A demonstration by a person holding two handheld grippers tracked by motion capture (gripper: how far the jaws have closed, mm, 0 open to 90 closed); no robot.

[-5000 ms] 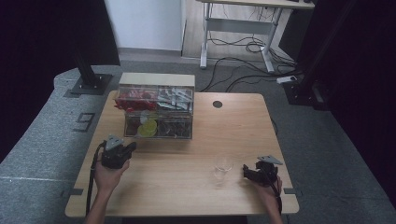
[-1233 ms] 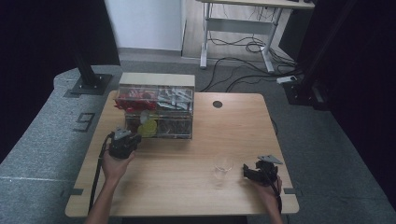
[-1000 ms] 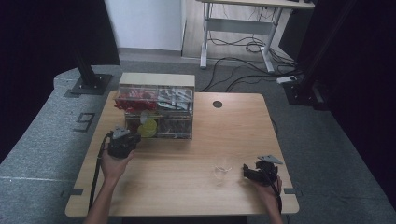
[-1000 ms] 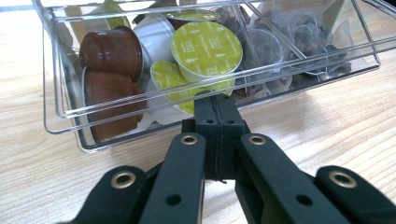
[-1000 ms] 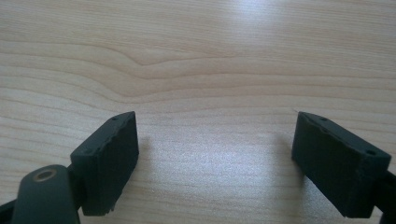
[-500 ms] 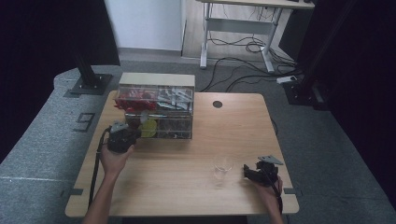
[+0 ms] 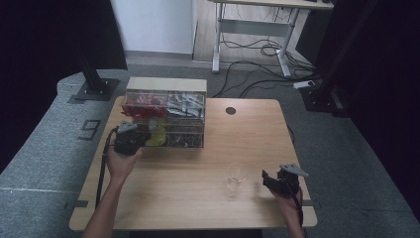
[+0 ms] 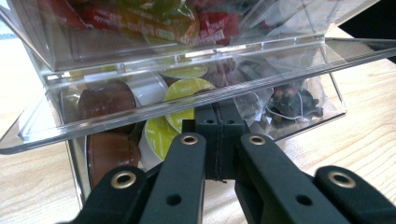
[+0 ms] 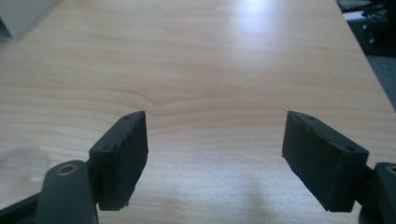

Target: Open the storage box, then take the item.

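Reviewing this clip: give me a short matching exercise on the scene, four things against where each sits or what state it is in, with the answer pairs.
Things:
1. left gripper
2. right gripper
3. clear glass
4. clear organizer box

Places or states:
A. jaws apart over bare tabletop
B. far left part of the table, packets and pods inside
C. jaws shut, under a raised clear flap
D. upright on the table beside the right gripper

Pairs: 1-C, 2-A, 3-D, 4-B
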